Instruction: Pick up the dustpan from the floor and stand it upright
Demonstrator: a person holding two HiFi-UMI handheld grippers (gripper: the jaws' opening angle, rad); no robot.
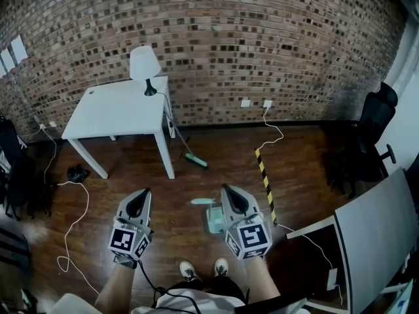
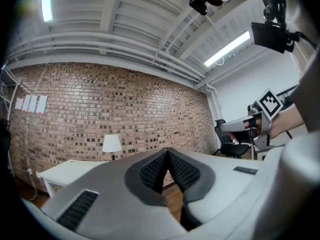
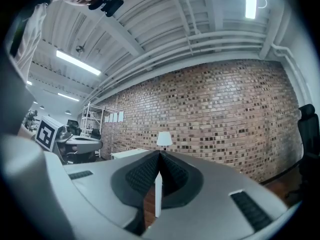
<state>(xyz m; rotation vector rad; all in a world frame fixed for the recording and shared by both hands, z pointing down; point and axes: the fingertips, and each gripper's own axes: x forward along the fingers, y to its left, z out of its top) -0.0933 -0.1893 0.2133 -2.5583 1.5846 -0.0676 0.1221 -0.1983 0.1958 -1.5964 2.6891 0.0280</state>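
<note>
Two pairs of jaws closed and empty; dustpan on the wood floor.
Left gripper and right gripper each had fingers pressed together on nothing. The pale green dustpan sat just beside the right gripper, partly hidden behind it, its long axis running away from the person's shoes; its contents could not be made out.
</note>
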